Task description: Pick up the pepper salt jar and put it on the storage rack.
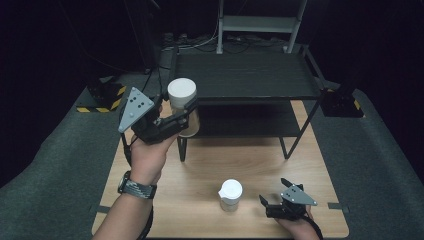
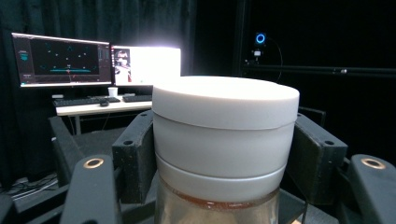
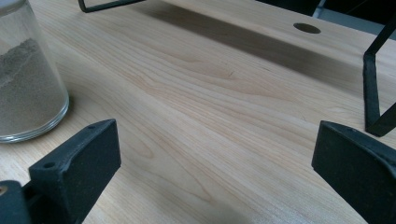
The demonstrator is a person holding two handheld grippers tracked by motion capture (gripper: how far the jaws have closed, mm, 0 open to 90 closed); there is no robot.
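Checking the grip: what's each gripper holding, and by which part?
Left gripper clamps a jar just below its white lid; right gripper holds nothing.

Our left tool (image 1: pixel 186 114) is matte black, angular, with a grey three-cornered plate on top, dotted with small dark holes. Up close, its black blocky jaws carry brass-ringed screw holes. Our right tool (image 1: pixel 271 192) has the same black body and grey plate. On our left wrist at 7 o'clock sits a dark watch (image 1: pixel 136 188) with a woven-look band; black cables trail below.
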